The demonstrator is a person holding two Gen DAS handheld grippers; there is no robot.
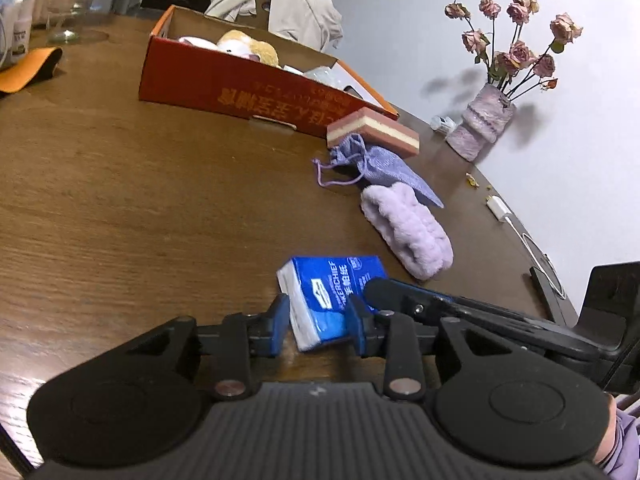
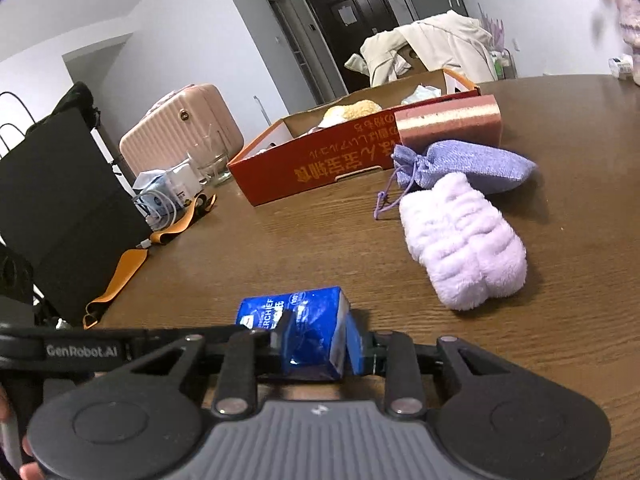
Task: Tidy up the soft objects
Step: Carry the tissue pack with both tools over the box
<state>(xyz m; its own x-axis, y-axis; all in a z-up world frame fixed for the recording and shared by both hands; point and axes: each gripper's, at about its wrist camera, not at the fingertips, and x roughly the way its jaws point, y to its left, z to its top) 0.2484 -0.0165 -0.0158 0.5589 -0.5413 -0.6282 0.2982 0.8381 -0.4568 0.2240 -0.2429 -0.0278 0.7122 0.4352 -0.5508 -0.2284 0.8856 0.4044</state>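
Left wrist view, left to right: orange strap point(image 1: 28, 70) lying at the wooden table's point(image 1: 120, 208) far edge; red cardboard box point(image 1: 240, 88) sitting mid-table, holding a yellow plush toy point(image 1: 248, 48); left gripper point(image 1: 318, 320) clamping a blue tissue pack point(image 1: 328, 296) lying on the table; pink layered sponge point(image 1: 374, 132) resting beside the box; purple drawstring pouch point(image 1: 376, 166) touching the fluffy lilac cloth point(image 1: 408, 228); vase of dried roses point(image 1: 484, 120) standing at the far right. Right wrist view: right gripper point(image 2: 316, 344) likewise gripping the tissue pack point(image 2: 308, 320) from the opposite end.
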